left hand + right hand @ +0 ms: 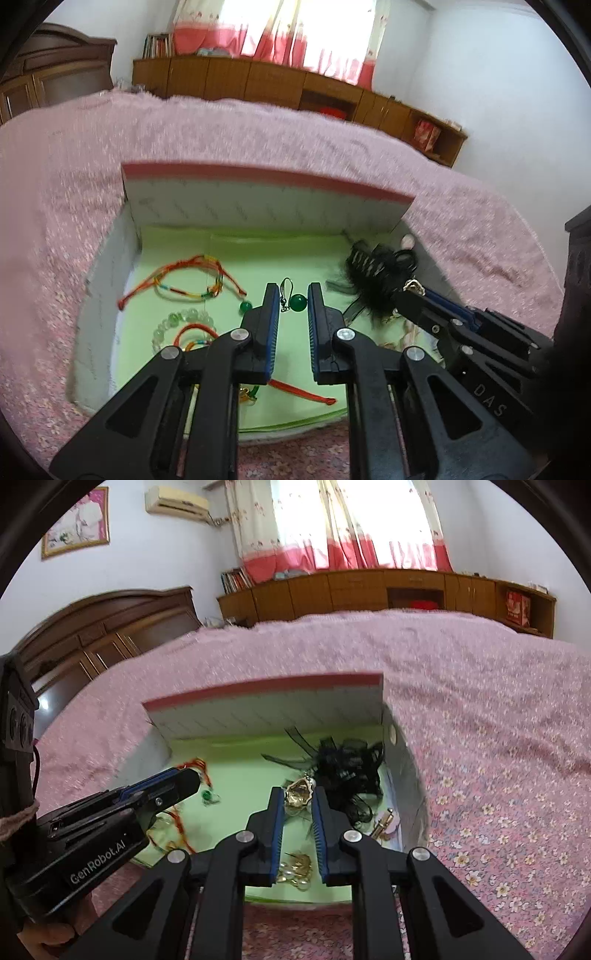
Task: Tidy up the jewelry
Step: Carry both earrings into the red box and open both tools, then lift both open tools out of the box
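On the fuzzy pink bedspread (258, 140), both tongs (292, 291) (298, 794) gape over a green-lined box (236, 251).

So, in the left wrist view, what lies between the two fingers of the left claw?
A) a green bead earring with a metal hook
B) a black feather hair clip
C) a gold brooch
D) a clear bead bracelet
A: the green bead earring, with its metal hook, shows in the gap of the open left claw, on the green floor of the box; the fingers do not close on it.
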The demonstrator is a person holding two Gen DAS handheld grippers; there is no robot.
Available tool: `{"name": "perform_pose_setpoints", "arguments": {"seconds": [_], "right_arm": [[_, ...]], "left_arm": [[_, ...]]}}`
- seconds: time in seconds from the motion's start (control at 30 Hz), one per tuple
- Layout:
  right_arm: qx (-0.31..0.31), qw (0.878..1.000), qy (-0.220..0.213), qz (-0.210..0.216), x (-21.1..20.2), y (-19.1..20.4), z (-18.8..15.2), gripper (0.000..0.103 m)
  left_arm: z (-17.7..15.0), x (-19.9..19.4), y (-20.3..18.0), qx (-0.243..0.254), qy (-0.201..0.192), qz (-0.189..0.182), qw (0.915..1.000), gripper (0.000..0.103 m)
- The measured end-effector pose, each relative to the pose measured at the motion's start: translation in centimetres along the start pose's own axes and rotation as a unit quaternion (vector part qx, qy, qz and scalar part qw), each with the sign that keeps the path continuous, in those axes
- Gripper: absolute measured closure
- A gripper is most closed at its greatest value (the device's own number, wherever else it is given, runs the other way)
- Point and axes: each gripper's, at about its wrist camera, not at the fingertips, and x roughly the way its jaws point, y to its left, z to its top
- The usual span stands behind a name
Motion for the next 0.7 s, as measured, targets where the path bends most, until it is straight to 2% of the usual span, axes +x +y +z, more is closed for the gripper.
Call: {"name": "perform_pose_setpoints", "arguments": {"seconds": [0.2, 0.27, 0.4, 0.5, 0.57, 0.7], "right_arm": [[-0.015, 1.0, 0.014, -0.011, 1.5, 0.1, -0.2, 0.086], [-0.013, 1.0, 0.018, -0.006, 1.8, 0.1, -0.1, 0.086], [0.004, 1.0, 0.013, 0.006, 1.6, -0.2, 0.0, 0.084], [0.009, 1.0, 0.009, 0.009, 1.0, -0.2, 0.1, 0.077], [0.01, 1.0, 0.003, 0.013, 0.5, -0.2, 0.1, 0.069], [0.019, 1.0, -0.01, 0.022, -1.1, -0.1, 0.0, 0.062]], "left_arm": [[-0.9, 2.0, 0.2, -0.001, 0.046, 0.028, 0.9986, 0.095], [-0.9, 1.8, 0.2, -0.002, 0.047, 0.031, 0.9984, 0.094], [-0.9, 0.6, 0.1, -0.006, 0.036, 0.031, 0.9988, 0.083], [-1.1, -0.1, 0.6, -0.013, 0.033, 0.033, 0.9988, 0.08], [-1.1, -0.7, 0.7, -0.021, 0.03, 0.031, 0.9989, 0.079], [-0.8, -2.2, 1.1, -0.025, 0.021, 0.029, 0.9991, 0.078]]}}
